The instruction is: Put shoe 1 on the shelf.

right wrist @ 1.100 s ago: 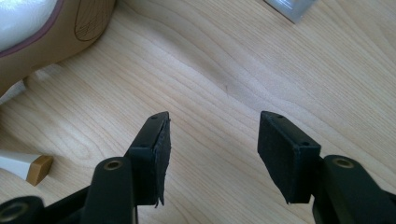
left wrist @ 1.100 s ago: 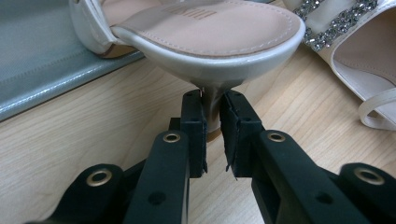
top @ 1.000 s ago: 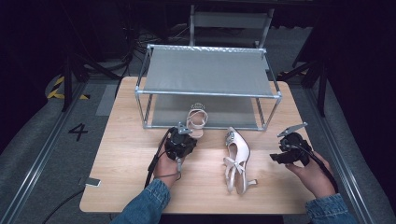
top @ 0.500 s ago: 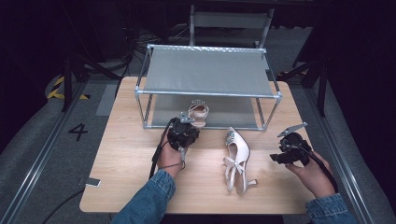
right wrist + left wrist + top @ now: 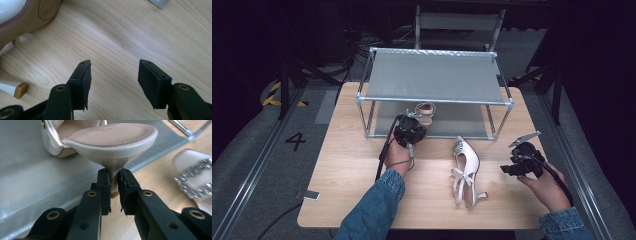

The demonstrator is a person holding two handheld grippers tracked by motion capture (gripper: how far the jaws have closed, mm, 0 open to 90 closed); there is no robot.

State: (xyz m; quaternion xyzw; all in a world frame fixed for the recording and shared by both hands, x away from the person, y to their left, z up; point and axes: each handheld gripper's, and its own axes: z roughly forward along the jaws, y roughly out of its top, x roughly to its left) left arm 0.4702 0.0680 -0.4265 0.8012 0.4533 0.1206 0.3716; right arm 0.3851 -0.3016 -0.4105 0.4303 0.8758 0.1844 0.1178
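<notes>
Left gripper [image 5: 418,120]: its jaws are clenched on the thin heel of the held shoe [image 5: 110,142], one pad pressing each side of the stem; the heel tip pokes out just below the pads.
Gap of the left jaws: narrow, no wider than the heel stem between them.
Held shoe: a pale cream high-heeled sandal, sole and heel cup straight ahead of the jaws and just above them, toe end pointing away; in the high view it sits at the front edge of the rack's lower shelf [image 5: 447,122].
Beyond the left jaws: the grey lower shelf spreads under the shoe; off to one side lies the wooden counter [image 5: 352,170].
Right gripper [image 5: 113,77]: jaws released and standing wide apart, nothing between the pads, bare counter wood under the gap.
Near the right jaws: the second shoe [image 5: 466,170] lies on its side on the counter, well apart from the pads; in the right gripper view its sole and heel tip sit off beyond one jaw.
Rack [image 5: 434,100]: a metal-framed, two-tier shoe shelf ahead of both grippers.
</notes>
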